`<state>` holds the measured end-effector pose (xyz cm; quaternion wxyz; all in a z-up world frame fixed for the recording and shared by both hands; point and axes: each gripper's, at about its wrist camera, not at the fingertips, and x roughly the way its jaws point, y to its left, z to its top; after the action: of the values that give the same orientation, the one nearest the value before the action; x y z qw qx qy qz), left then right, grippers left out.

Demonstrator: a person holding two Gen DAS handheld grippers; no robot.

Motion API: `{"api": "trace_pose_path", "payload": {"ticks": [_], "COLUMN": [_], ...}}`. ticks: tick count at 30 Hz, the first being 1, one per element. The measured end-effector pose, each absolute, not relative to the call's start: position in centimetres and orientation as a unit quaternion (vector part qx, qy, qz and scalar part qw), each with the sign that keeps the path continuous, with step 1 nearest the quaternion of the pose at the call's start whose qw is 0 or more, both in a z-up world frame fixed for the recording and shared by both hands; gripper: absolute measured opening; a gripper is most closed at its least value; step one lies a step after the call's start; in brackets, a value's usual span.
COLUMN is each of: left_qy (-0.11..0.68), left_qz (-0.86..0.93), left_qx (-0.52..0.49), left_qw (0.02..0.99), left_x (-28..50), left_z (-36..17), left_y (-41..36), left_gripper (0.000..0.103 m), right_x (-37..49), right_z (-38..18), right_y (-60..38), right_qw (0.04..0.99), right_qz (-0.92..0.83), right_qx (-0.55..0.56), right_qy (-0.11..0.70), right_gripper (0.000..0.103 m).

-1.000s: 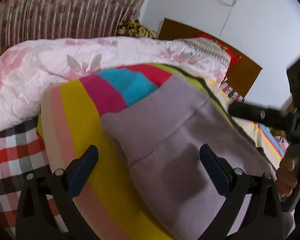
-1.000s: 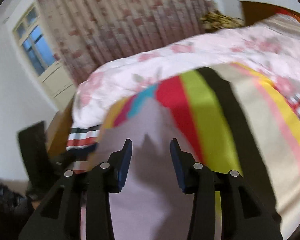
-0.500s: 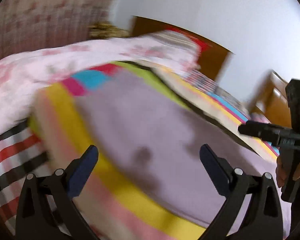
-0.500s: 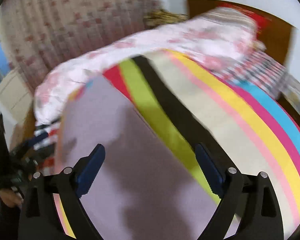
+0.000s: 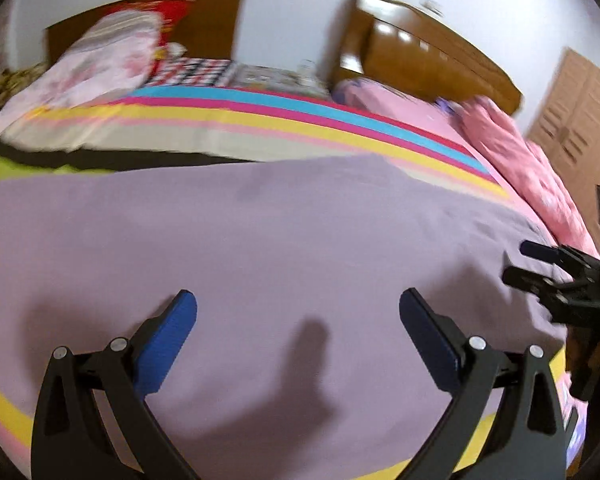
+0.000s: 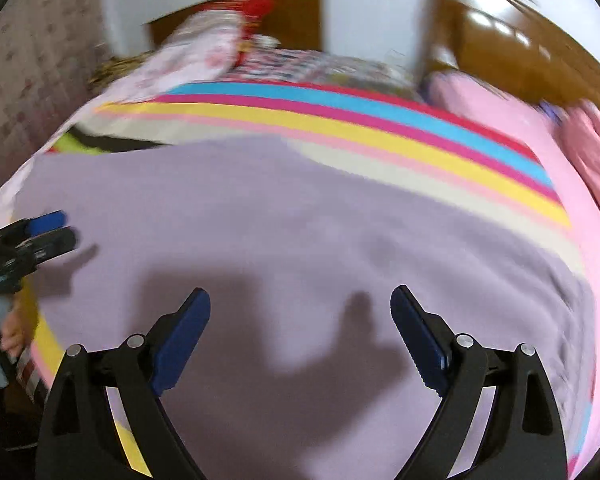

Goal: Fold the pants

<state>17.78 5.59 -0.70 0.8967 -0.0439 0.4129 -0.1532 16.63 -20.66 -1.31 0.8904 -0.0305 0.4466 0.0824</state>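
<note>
Hovering over mauve pants (image 5: 260,240) on striped bedspread (image 5: 300,120): L gripper (image 5: 298,308) and R gripper (image 6: 300,304) both spread wide, empty; R just widened.

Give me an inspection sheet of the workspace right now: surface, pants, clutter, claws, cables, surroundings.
Surface: bed under a striped blanket.
Job's things: lilac pants spread flat across the blanket, not held.
Clutter: floral quilt and pink bedding lie on the bed beyond them.
Grippers: left claw open above the pants, empty; right claw open, just widened, empty.
Cables: nothing seen.
Surroundings: wooden headboard, wooden cabinet, white wall.
</note>
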Motion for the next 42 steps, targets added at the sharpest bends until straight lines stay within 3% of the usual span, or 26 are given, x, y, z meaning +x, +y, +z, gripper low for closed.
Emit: {"api": "trace_pose_path", "payload": {"ticks": [6,8,15,20,26,28,34,42], "left_qy": [0.444,0.457,0.431,0.455,0.434,0.431,0.463,0.459], "left_qz": [-0.112,-0.104,-0.159,-0.203,-0.254,-0.254,-0.273,-0.263], "left_qx": [0.069,0.061,0.073,0.116,0.151,0.178,0.111,0.136], "left_qw": [0.886,0.881,0.885,0.859,0.851,0.848,0.836,0.838], "left_x": [19.2,19.3,20.1,22.3,23.9,24.3,27.2,26.7], "left_z": [-3.6,-3.4,1.5,-0.6,-1.1,-1.9,-3.7,-4.0], "left_y": [-0.3,0.0,-6.2,-13.6,-20.4,-22.3,-22.1,-22.6], "left_gripper": [0.102,0.102,0.101,0.101,0.101,0.101,0.102,0.102], "right_x": [15.3,14.1,9.8,9.0,5.7,6.7,6.5,6.3], "right_z": [-3.8,-3.2,-3.4,-3.5,-0.2,-1.8,-3.5,-2.0], "right_y": [-24.4,-24.6,-24.0,-26.2,-32.3,-34.2,-34.7,-33.7], "right_qw": [0.874,0.876,0.903,0.895,0.942,0.925,0.923,0.931], "right_qz": [0.111,0.097,0.122,0.153,0.106,0.092,0.115,0.075], "right_qx": [-0.042,-0.054,-0.066,-0.012,0.05,0.074,0.031,0.048], "right_qy": [0.471,0.469,0.406,0.418,0.314,0.361,0.367,0.355], "right_gripper": [0.093,0.093,0.095,0.095,0.096,0.097,0.098,0.098]}}
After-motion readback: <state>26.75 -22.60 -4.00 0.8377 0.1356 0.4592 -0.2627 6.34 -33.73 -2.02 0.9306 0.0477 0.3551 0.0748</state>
